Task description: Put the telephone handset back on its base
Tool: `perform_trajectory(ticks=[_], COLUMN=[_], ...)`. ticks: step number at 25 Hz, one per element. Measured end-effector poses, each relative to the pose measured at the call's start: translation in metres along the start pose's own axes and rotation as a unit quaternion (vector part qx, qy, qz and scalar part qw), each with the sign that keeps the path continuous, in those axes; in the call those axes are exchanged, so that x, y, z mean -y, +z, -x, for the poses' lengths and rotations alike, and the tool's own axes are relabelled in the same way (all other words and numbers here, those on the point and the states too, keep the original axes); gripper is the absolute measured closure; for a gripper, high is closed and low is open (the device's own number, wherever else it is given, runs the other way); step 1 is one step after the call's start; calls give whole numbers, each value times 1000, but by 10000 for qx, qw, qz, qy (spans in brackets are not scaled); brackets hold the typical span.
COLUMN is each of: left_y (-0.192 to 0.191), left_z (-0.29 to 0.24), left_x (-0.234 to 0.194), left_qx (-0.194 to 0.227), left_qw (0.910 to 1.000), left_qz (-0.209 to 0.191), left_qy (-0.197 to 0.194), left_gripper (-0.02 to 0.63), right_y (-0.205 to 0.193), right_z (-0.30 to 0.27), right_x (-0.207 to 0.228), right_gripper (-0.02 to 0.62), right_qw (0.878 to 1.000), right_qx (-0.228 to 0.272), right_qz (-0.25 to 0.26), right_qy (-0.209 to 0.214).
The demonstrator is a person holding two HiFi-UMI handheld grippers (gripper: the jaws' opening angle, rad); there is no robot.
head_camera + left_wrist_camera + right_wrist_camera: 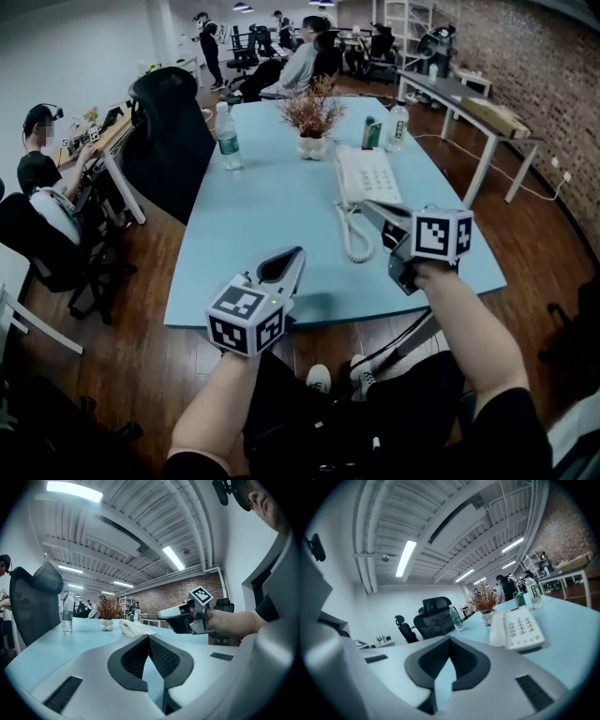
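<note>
A white telephone base [370, 175] lies on the light blue table [272, 216], with its handset [343, 176] resting along its left side and the coiled cord [355, 236] trailing toward me. In the right gripper view the handset [500, 629] sits beside the keypad of the base [525, 629]. My right gripper [368, 205] hovers just in front of the phone, jaws shut and empty. My left gripper [297, 254] is held low near the table's front edge, also shut with nothing in it. The left gripper view shows the right gripper [174, 614] above the table.
Behind the phone stand a dried plant in a white pot [312, 120], a green can [371, 133] and a bottle [397, 126]. A water bottle [228, 139] stands at the far left. A black chair [171, 131] is at the table's left; people sit beyond.
</note>
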State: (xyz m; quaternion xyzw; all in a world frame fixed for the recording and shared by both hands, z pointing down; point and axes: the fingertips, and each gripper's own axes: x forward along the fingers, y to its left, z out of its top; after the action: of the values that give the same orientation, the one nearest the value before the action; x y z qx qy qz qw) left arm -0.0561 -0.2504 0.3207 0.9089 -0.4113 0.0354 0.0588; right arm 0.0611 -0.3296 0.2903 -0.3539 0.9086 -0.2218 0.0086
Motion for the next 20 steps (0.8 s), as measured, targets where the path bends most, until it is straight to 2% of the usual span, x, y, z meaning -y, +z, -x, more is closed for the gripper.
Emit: perform_trajectory(ticks=[4, 8, 17, 20], left_y=[-1, 4, 6, 6], left_z=[-3, -2, -6, -7], left_x=[10, 21, 38, 38], left_qx=[-33, -30, -42, -11], left_qw=[10000, 9999, 9992, 9991], left_qz=[-40, -121, -259, -306], left_qy=[-52, -90, -287, -284], left_gripper=[612, 612, 611, 612], right_y=[-9, -20, -40, -49], right_z=[62, 103, 115, 113], right_x=[-15, -31, -37, -34], right_gripper=[589, 589, 589, 589], right_qw=[9990, 9945, 9979, 9983], right_qx=[322, 716, 573, 467], right_qz=[-298, -651, -3, -48], right_qy=[77, 406, 309, 347])
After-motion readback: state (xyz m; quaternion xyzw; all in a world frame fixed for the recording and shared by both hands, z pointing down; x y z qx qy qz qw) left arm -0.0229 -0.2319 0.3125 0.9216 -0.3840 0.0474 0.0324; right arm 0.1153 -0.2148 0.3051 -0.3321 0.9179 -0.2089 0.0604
